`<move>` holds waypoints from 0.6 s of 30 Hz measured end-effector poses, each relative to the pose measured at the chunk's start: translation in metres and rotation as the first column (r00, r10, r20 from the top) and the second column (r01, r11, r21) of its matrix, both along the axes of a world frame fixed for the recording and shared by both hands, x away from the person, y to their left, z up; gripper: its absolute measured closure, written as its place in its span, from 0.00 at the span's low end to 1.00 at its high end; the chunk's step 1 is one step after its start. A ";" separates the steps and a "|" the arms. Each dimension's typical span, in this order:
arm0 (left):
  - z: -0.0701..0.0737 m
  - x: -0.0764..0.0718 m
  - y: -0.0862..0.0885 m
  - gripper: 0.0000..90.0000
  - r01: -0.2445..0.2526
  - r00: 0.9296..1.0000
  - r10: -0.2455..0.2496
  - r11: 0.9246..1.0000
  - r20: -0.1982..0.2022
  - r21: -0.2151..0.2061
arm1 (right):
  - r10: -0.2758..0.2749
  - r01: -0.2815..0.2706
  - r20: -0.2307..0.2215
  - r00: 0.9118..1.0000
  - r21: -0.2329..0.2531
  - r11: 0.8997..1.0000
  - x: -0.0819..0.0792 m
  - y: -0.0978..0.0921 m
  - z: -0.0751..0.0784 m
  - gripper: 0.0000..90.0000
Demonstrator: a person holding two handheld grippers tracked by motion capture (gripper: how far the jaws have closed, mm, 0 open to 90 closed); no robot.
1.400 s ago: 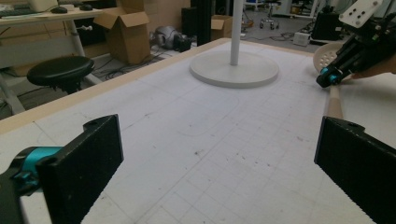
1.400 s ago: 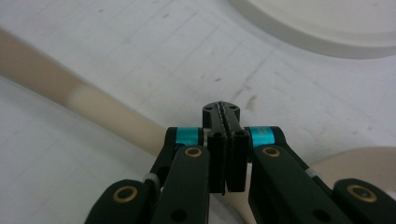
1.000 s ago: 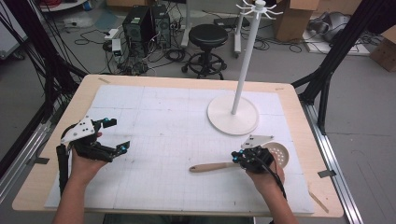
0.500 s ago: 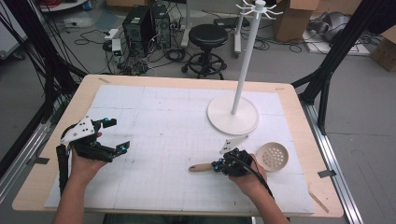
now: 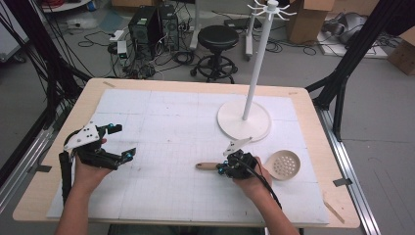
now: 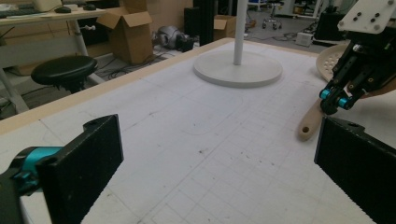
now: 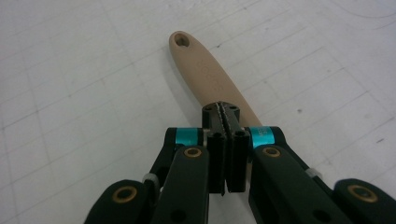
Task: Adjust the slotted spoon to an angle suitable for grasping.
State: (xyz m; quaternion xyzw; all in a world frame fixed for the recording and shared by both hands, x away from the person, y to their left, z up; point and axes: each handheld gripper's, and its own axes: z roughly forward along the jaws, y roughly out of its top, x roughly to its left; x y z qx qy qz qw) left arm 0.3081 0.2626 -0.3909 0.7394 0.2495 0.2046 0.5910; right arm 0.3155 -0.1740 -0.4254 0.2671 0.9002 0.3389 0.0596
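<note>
Your right claw [image 7: 226, 112] is pinched fully together, jaws face to face w/ no gap; the right gripper view puts them just above the spoon's handle, and whether they nip it or only sit over it can't be told. From the high view your right claw [image 5: 230, 164] sits at the counter's front-right, your right hand [image 5: 252, 176] behind it, forearm coming in from the bottom edge, claw aimed left along the handle.

The skimmer spoon [image 5: 279, 164] lies flat on the mat: pale wood, long tapered handle w/ a rounded tip. The right gripper view shows a hang hole near the handle's end [image 7: 181, 41]; the high view shows the round bowl dotted w/ holes, to the right of your hand.

Your left claw [image 6: 215, 168] is wide open & empty, two black ribbed pads far apart over bare mat. In the high view your left claw [image 5: 122, 142] is at front-left, well apart from the spoon, hand gripping it from behind, grey plate on top.

The mat [image 5: 171, 132] is white w/ a fine grid, scuffed in places; the counter [image 5: 88, 95] has a light wood edge. A white rack [image 5: 249, 110] w/ a round flat base & thin upright pole stands back-right, near the spoon's bowl. The left gripper view catches the spoon handle's end [image 6: 310, 126] under your other claw.
</note>
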 end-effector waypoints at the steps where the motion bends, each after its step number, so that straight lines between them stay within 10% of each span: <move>1: 0.000 0.000 0.000 0.02 -0.001 1.000 0.001 1.000 0.000 0.000 | 0.000 0.000 0.000 1.000 0.000 1.000 0.000 0.000 0.000 1.00; 8: 0.001 0.000 0.001 0.02 -0.003 1.000 0.003 1.000 0.004 -0.005 | -0.016 0.016 0.004 1.000 0.007 1.000 0.006 0.000 0.000 0.97; 18: 0.004 -0.002 0.002 0.02 0.002 1.000 -0.002 1.000 0.014 -0.029 | -0.081 0.054 0.119 0.990 0.213 0.976 -0.008 -0.043 0.038 0.86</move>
